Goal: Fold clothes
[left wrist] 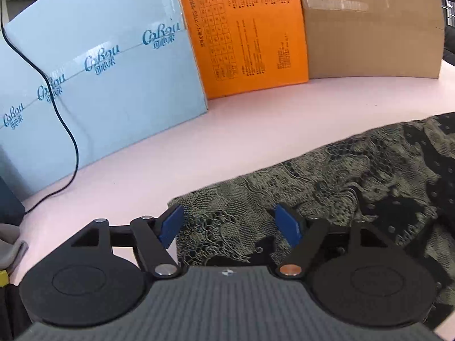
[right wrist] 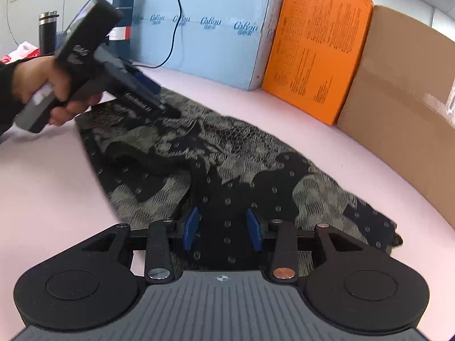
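Note:
A dark garment (left wrist: 341, 182) of olive lace and black dotted fabric lies in a long folded strip on the pink table. My left gripper (left wrist: 229, 226) hovers open over the strip's near-left corner; lace shows between its blue pads, which do not press on it. In the right wrist view the garment (right wrist: 227, 147) runs diagonally from far left to near right. My right gripper (right wrist: 222, 228) stands open over a black dotted part of it, pads clear of the cloth on both sides. A hand (right wrist: 39, 85) holds the left gripper (right wrist: 167, 109) at the strip's far end.
A light blue box (left wrist: 108, 65), an orange box (left wrist: 244, 28) and a brown cardboard box (left wrist: 369, 25) line the table's back. A black cable (left wrist: 68, 139) hangs down the blue box onto the pink table (left wrist: 227, 130). Dark bottles (right wrist: 48, 31) stand at far left.

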`<state>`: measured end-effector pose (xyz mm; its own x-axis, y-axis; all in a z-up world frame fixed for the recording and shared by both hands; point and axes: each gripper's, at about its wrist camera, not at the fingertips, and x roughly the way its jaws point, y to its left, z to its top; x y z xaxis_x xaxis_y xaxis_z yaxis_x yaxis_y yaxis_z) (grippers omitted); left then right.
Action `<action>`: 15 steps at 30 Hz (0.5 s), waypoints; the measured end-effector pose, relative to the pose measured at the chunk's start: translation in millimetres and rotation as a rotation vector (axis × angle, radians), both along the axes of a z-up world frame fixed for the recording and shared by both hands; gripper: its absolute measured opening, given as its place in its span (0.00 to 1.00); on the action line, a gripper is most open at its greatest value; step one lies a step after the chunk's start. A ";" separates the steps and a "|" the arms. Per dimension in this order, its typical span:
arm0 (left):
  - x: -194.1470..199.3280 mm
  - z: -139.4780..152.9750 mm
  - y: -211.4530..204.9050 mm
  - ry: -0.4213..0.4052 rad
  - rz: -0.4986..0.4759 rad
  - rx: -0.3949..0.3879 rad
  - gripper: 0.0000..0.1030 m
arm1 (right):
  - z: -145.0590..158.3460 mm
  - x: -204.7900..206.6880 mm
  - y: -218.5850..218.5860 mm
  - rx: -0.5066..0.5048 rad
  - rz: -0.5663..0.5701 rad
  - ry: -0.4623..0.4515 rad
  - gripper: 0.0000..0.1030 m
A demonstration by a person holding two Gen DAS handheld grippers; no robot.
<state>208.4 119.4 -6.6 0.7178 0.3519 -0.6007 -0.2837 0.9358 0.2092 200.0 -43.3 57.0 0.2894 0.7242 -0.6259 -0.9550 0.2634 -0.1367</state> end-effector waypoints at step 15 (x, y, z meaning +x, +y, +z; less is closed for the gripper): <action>-4.1 -0.5 1.7 -0.029 0.050 -0.004 0.69 | 17.1 -17.7 81.1 0.158 0.057 0.160 0.68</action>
